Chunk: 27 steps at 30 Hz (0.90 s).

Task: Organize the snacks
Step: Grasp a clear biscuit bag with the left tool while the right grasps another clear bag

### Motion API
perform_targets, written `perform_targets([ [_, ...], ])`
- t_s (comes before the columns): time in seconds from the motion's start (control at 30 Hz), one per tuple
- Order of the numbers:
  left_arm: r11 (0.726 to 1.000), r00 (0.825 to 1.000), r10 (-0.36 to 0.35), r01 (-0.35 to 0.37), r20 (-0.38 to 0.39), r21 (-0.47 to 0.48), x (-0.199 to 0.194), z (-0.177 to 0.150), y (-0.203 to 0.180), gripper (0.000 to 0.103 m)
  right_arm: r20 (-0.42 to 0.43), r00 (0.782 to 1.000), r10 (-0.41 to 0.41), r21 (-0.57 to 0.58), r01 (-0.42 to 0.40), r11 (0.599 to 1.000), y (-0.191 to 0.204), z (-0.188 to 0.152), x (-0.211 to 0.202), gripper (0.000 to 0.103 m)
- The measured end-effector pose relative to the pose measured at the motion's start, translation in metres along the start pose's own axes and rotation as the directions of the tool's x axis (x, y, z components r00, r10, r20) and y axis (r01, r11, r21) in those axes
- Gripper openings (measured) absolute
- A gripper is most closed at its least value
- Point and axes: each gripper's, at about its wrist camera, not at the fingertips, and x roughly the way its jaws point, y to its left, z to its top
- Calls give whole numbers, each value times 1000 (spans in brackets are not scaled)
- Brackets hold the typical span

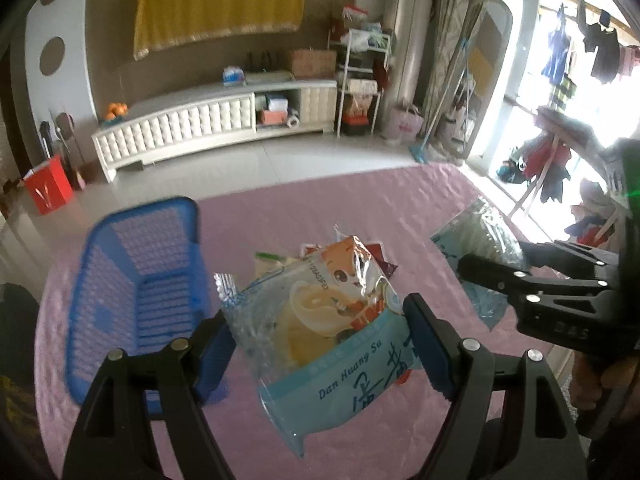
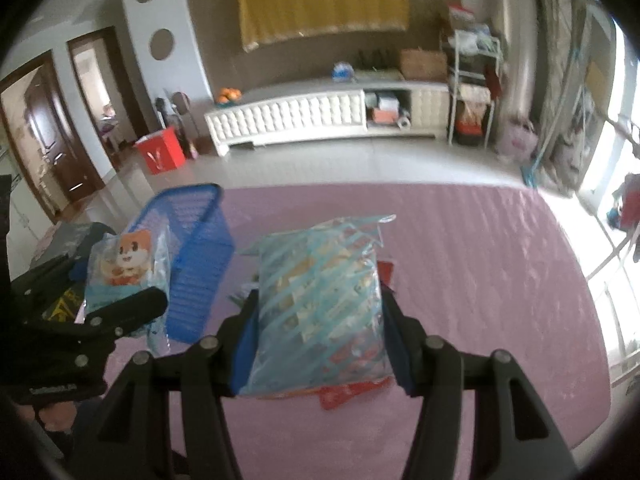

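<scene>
The left gripper pinches a Dan Huang Su snack bag between its blue pads, raised above the pink tablecloth, just right of the blue basket. The right gripper clamps a striped snack bag likewise, over loose snack packets.

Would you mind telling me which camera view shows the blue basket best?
The left wrist view: the blue basket sits large with its open inside visible. The right wrist view shows the basket smaller, mostly its outer wall, its lower corner hidden behind the left gripper.
</scene>
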Motion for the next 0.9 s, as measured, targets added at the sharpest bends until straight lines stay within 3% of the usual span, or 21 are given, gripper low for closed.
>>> perform_targets([
  [0.27,993,991,99,-105,92,61,-78,-7,40,78,54,996,74,-80,-70,994,58,9,-20,61],
  [0.53,987,983,154,-157,104,19,-117,-13,95,78,52,989,141,-131,-133,982,94,28,-10,61],
  [0.67,981,975,189,-192,117,8,-122,-11,123,78,29,986,165,-150,-159,976,111,35,3,61],
  [0.9,983,980,182,-182,78,-4,-97,1,169,78,-25,986,167,-186,-168,968,127,56,47,61],
])
